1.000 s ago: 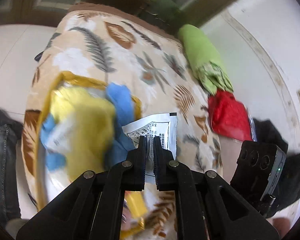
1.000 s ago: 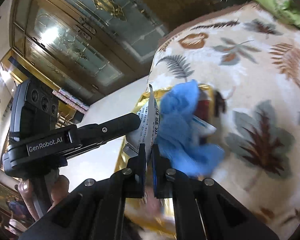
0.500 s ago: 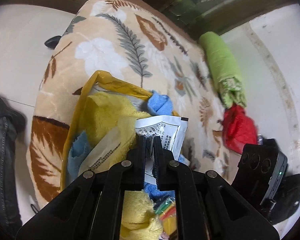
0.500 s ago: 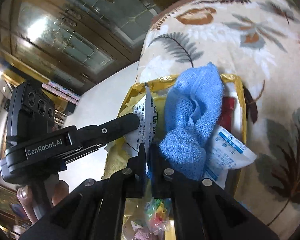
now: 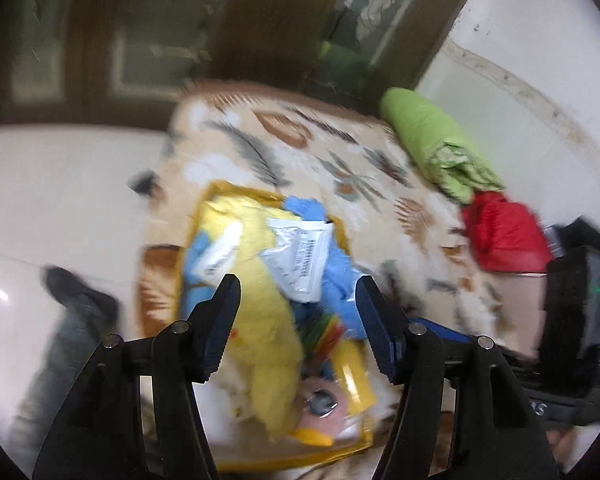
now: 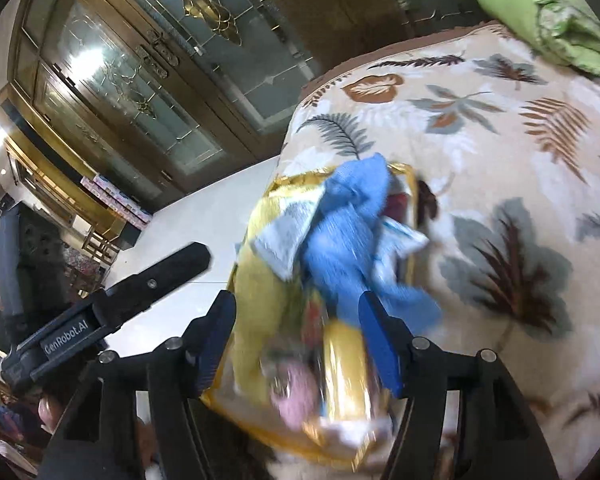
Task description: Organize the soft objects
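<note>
Gaping now, both tongs (image 5: 296,304) (image 6: 296,320) released white packet (image 5: 300,260), formerly pinched.

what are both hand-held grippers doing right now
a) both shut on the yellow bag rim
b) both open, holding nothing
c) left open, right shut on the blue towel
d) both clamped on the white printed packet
b: the left hand-held gripper and the right hand-held gripper each show spread fingers with nothing between them, and the white printed packet lies loose on the pile in the shiny yellow bag.

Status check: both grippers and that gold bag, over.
Left gripper open, empty. Right gripper open, empty. Shiny gold bag holds white printed sachet, blue towel. Nothing blocking.
</note>
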